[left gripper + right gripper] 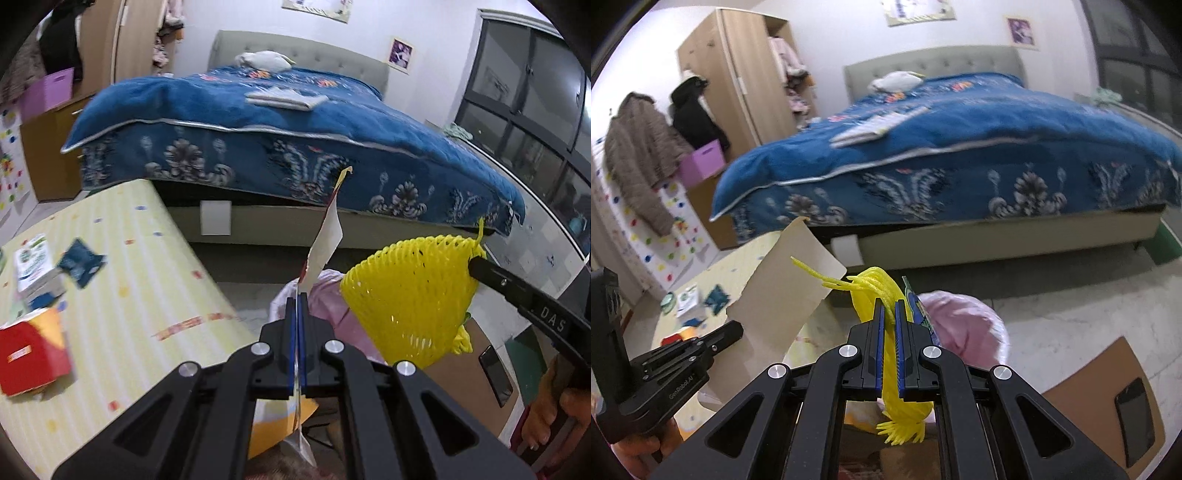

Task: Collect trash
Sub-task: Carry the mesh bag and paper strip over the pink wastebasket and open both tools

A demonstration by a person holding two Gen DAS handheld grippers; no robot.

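Note:
My left gripper (297,297) is shut on a thin flat piece of card (325,240), which stands up edge-on between the blue pads. In the right wrist view the same beige card (790,295) rises from the left gripper (737,328). My right gripper (889,306) is shut on a yellow foam net (890,369). In the left wrist view the yellow net (410,295) hangs at the tip of the right gripper (474,264). A pink bag (964,325) lies on the floor just beyond both grippers, also as the pink bag (328,299) behind the left fingers.
A bed with a blue blanket (258,122) fills the background. Left of it, a yellow play mat (122,280) carries a red box (33,354), booklets (33,266) and a blue packet (81,262). A brown board with a phone (1134,421) lies at the right on the floor.

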